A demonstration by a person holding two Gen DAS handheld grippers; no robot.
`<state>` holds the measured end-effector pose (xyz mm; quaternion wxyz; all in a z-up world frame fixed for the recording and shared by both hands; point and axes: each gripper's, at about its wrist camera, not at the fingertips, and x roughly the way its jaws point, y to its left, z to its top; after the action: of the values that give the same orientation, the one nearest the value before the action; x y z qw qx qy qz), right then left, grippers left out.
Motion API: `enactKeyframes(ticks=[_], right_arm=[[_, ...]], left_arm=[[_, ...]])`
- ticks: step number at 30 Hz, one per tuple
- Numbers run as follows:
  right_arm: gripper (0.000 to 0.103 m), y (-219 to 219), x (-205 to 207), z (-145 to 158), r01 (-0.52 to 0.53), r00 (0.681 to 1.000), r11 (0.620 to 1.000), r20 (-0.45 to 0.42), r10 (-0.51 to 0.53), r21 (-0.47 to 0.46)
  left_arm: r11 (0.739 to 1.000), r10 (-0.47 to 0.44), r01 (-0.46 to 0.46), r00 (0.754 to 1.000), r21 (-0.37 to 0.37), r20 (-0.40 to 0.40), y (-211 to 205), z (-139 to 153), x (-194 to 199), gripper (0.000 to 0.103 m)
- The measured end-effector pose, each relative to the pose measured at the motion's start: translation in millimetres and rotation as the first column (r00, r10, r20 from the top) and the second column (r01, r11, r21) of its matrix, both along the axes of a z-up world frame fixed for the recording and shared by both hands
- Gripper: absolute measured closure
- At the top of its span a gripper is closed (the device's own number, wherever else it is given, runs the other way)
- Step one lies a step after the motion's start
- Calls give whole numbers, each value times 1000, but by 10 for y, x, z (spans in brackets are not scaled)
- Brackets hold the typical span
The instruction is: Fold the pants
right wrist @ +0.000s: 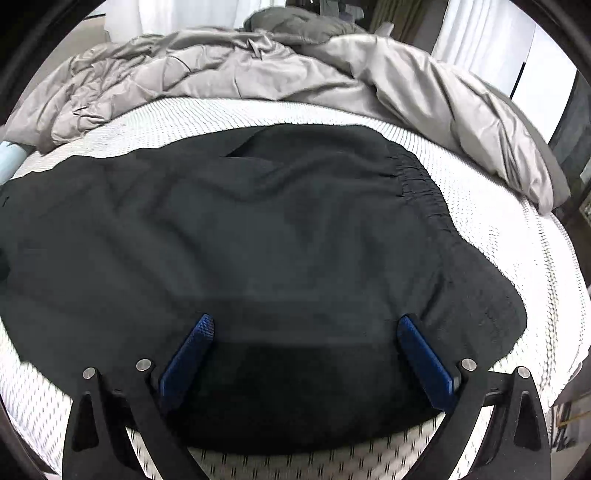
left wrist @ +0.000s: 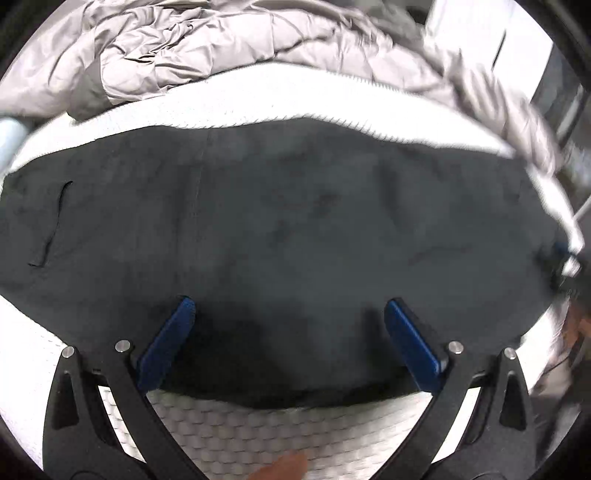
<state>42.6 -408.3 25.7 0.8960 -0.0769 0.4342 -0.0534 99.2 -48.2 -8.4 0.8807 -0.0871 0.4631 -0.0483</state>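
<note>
Black pants (left wrist: 280,221) lie spread flat on a white mattress (left wrist: 258,432). In the left wrist view my left gripper (left wrist: 288,310) is open, its blue pads (left wrist: 166,347) just above the near edge of the fabric, holding nothing. In the right wrist view the pants (right wrist: 258,229) show their elastic waistband (right wrist: 424,188) at the right. My right gripper (right wrist: 306,325) is open over the near part of the pants, close to the waist end, and empty.
A crumpled grey duvet (right wrist: 240,70) is piled along the far side of the mattress (right wrist: 517,258) and down its right side. White curtains (right wrist: 480,33) hang behind. A fingertip (left wrist: 284,467) shows at the bottom of the left wrist view.
</note>
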Motion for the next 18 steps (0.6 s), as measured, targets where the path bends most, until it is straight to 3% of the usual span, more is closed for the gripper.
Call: enactKeyframes(ticks=[2, 4, 6, 7, 10, 11, 13, 16, 18], right_arm=[[2, -7, -42, 127, -21, 998, 994, 64, 14, 106], [1, -23, 3, 154, -9, 997, 975, 82, -9, 222], [1, 23, 98, 72, 15, 999, 957, 46, -29, 289], [1, 129, 169, -9, 0, 1000, 962, 4, -1, 274], [1, 495, 233, -153, -79, 996, 996, -39, 81, 35], [1, 511, 217, -126, -102, 994, 994, -32, 103, 31], [1, 341, 171, -68, -123, 991, 983, -33, 129, 136], [2, -30, 71, -22, -20, 1000, 994, -6, 21, 108], [5, -247, -8, 15, -23, 1000, 978, 10, 22, 205]], left_arm=[[993, -34, 35, 999, -115, 8, -135, 41, 41, 1], [988, -68, 70, 998, -138, 18, -340, 51, 93, 1], [986, -121, 122, 992, -113, 18, -654, 24, 132, 1], [985, -151, 152, 988, -85, 12, -802, 12, 141, 1], [974, -205, 207, 978, 87, -31, -1195, -84, 121, 1], [969, -212, 216, 976, 123, -48, -1250, -116, 103, 1], [970, -214, 219, 976, 108, -49, -1247, -125, 59, 1], [971, -218, 222, 974, 84, -57, -1208, -136, 53, 1], [970, -219, 223, 974, 94, -52, -1211, -152, 19, 1]])
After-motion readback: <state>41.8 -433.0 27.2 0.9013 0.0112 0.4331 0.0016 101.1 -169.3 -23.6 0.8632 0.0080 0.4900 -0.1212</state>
